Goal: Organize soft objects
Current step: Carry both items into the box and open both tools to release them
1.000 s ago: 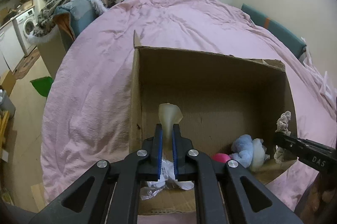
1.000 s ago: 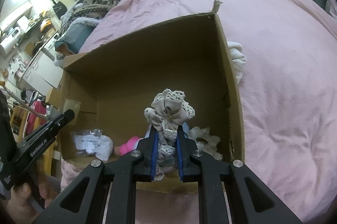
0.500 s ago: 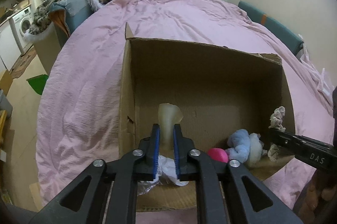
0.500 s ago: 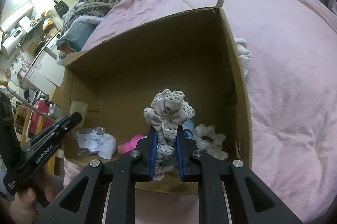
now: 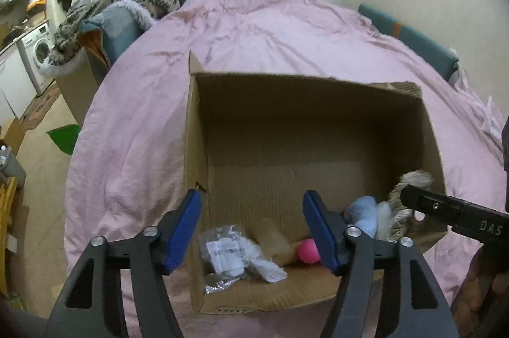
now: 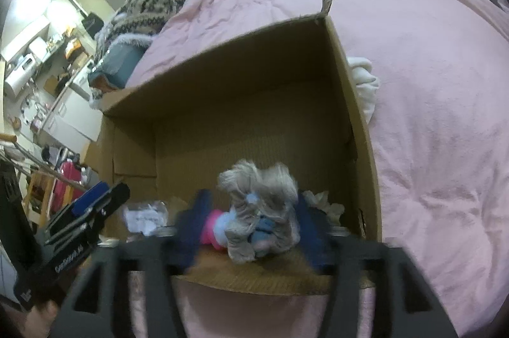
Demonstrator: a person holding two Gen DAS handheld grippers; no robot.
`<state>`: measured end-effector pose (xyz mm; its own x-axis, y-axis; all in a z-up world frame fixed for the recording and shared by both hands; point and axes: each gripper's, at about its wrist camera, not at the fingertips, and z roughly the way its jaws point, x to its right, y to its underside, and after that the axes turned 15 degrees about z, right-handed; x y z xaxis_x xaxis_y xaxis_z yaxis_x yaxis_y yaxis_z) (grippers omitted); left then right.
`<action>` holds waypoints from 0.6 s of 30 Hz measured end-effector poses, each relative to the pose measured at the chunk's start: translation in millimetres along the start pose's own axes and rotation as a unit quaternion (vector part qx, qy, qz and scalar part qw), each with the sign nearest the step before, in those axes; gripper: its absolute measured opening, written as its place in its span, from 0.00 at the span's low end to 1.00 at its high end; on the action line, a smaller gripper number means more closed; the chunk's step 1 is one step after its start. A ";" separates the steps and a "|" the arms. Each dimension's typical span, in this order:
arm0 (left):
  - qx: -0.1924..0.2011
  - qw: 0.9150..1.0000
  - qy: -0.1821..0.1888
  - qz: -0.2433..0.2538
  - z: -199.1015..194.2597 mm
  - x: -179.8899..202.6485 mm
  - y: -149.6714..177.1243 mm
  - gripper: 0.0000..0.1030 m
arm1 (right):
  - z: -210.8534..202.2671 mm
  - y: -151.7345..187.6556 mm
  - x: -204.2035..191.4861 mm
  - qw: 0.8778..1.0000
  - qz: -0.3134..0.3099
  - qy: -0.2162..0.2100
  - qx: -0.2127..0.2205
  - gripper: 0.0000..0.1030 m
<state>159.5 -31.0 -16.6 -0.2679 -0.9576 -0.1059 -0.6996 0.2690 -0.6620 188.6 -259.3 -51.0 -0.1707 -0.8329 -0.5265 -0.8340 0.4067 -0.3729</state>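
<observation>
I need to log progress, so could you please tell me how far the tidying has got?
Done: a pink ball, blue plush and bagged cloth lie in the cardboard box. In hand: both claws have just opened, with the lace scrunchie dropping in. Left: a white cloth beside the box.

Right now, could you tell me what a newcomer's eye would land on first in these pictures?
The open cardboard box on the pink duvet dominates both views. Near its front wall lie a pink ball, a light blue plush toy and a clear plastic packet. Both the left gripper and the right gripper have just been opening over the box, with a grey lace scrunchie, blurred, loose between the right one's fingers.
</observation>
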 end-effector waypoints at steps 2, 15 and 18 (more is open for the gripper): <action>-0.003 1.000 -0.003 0.003 -0.8 1.2 -1.3 0.65 | -4.7 -1.0 -0.3 1.000 0.003 -0.001 0.014 0.68; 0.027 1.000 -0.008 -0.003 -38.4 -5.7 -5.8 0.65 | -34.1 -2.4 -5.1 0.998 -0.005 -0.007 0.065 0.81; 0.034 0.999 -0.017 0.005 -50.2 -5.3 -3.9 0.65 | -46.6 2.4 -9.0 0.997 -0.017 -0.010 0.079 0.81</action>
<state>130.5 -21.8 23.8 -0.2513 -0.9580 -0.1381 -0.6494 0.2727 -0.7098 163.7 -268.3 -11.5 -0.1325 -0.8396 -0.5269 -0.7461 0.4344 -0.5046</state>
